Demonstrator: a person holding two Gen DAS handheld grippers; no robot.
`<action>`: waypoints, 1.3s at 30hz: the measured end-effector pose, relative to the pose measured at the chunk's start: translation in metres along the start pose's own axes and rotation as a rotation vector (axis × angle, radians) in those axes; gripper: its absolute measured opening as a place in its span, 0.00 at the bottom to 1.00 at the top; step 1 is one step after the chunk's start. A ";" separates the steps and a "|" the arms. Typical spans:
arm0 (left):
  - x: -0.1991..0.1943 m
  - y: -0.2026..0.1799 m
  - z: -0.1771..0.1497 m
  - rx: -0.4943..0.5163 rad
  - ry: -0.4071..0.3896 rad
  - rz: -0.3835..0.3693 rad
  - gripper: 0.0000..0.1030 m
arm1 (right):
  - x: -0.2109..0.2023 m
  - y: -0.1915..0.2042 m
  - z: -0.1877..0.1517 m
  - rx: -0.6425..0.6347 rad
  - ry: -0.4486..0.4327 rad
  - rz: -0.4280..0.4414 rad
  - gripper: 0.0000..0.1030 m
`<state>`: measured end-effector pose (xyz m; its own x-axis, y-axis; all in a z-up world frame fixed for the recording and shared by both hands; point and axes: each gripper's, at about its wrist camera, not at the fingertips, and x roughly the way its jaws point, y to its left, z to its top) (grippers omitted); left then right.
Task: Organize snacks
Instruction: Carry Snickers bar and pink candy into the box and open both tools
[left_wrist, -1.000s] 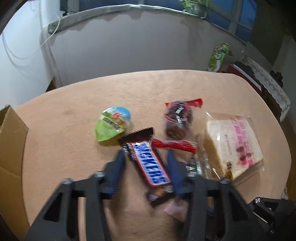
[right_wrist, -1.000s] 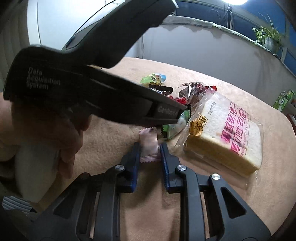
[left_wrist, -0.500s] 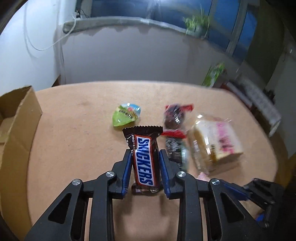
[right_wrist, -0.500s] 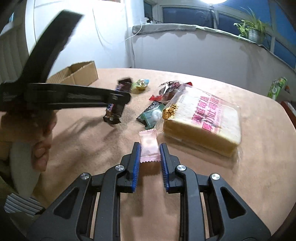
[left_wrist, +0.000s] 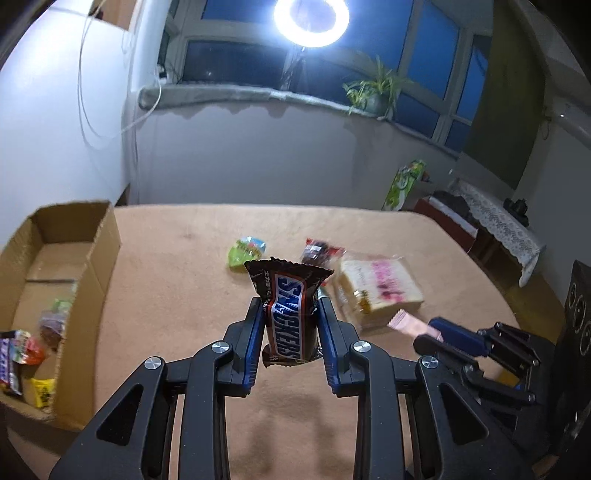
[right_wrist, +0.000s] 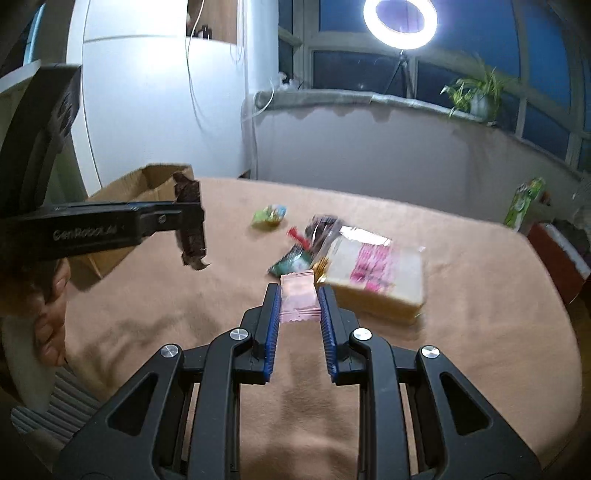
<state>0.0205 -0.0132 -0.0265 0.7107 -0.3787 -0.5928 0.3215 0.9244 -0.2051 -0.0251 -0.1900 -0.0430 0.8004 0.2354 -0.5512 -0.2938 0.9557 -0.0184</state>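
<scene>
Brown paper shows on the Snickers bar (left_wrist: 290, 314), which has been lifted off the table (left_wrist: 177, 266) since a moment ago. Back then it lay flat among the other snacks, with the left gripper (left_wrist: 290, 325) around it. Now it is held up in the air, standing on end. The pink sweet (right_wrist: 298, 301) has been lifted too; before, it was resting on the cloth. So both pickups look done, and the carry to the cardboard box (left_wrist: 99, 236) can be judged as the step in hand. A few snacks are already seen inside the box, at the left side of the table.

The left gripper's fingers are closed part way and pressed on both sides of the Snickers bar. The right gripper (right_wrist: 298, 314) is closed tight on the pink sweet, which is pinched between the blue pads (right_wrist: 272, 314).

Still left on the table are the bread pack (left_wrist: 376, 288), the green jelly cup (left_wrist: 245, 253), a dark wrapped cake (left_wrist: 316, 253) and a green packet (right_wrist: 293, 262). They are lying close together, well apart from the box.
</scene>
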 end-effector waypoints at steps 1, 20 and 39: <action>-0.006 -0.003 0.002 0.003 -0.014 -0.004 0.26 | -0.002 0.000 0.004 0.000 -0.008 -0.006 0.21; -0.084 0.028 0.004 -0.010 -0.196 0.057 0.26 | -0.032 0.069 0.049 -0.128 -0.092 -0.019 0.21; -0.113 0.157 -0.023 -0.197 -0.220 0.264 0.26 | 0.043 0.218 0.109 -0.330 -0.115 0.182 0.21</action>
<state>-0.0230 0.1760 -0.0097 0.8771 -0.1075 -0.4682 -0.0013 0.9741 -0.2261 0.0020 0.0480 0.0201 0.7678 0.4319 -0.4733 -0.5732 0.7930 -0.2062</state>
